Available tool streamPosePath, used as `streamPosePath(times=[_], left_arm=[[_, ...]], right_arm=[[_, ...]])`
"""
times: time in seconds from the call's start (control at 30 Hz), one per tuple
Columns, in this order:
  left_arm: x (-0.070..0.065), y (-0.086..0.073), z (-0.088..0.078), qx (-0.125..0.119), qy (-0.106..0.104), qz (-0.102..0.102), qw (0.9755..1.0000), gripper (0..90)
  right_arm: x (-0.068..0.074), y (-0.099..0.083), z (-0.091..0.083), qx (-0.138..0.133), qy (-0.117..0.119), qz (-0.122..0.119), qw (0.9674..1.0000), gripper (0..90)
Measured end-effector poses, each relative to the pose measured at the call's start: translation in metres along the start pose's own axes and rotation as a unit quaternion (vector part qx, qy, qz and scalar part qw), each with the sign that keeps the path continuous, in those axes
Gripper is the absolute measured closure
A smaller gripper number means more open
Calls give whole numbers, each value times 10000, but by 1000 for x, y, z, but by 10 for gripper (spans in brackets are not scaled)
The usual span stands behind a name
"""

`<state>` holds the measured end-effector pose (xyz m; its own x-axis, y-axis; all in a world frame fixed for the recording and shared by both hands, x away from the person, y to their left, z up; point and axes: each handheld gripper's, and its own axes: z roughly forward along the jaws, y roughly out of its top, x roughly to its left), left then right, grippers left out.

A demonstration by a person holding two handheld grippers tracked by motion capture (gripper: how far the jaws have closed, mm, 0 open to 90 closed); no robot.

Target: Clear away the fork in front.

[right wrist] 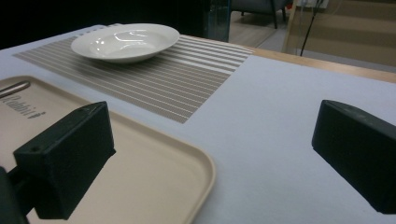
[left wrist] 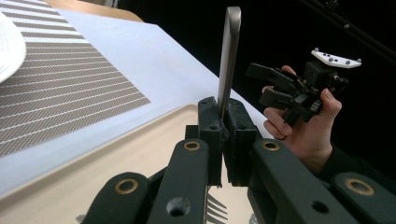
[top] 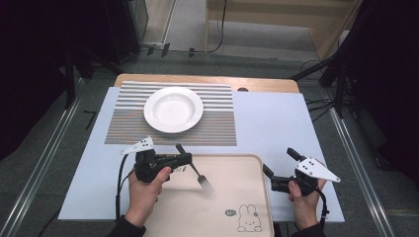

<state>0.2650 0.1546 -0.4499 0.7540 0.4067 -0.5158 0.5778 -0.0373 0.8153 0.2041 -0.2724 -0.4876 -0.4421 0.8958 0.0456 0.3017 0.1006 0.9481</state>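
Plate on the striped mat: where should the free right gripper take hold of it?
Take the plate by its wide flat rim on the near right edge, coming in low from the right gripper's side. The rim flares up off the mat, leaving room for one jaw beneath, and that gripper is open.

The left gripper [left wrist: 223,140] clamps a fork [left wrist: 229,60] by its handle, jaws pressed tight on it; the handle rises upright, the tines hang low over the tray [left wrist: 116,158]. Left lie the striped mat [left wrist: 65,93] and a plate's [left wrist: 9,51] rim. Far right, a hand holds the right gripper [left wrist: 271,86].
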Motion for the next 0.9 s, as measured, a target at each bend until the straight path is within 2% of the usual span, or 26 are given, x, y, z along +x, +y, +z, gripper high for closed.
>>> streamPosePath(times=[0.17, 0.4, 0.9], left_arm=[[3, -2, -8, -16, 1, -94, 10000, 871], [5, -4, -19, 12, 76, -118, 9999, 872], [12, -12, -41, 55, 34, -280, 9996, 872]], right_arm=[[-7, -5, -6, 31, -113, 33, 9999, 0], [-15, -9, -13, 55, -219, -9, 9997, 0], [-35, -19, -33, -21, -459, 211, 9987, 0]])
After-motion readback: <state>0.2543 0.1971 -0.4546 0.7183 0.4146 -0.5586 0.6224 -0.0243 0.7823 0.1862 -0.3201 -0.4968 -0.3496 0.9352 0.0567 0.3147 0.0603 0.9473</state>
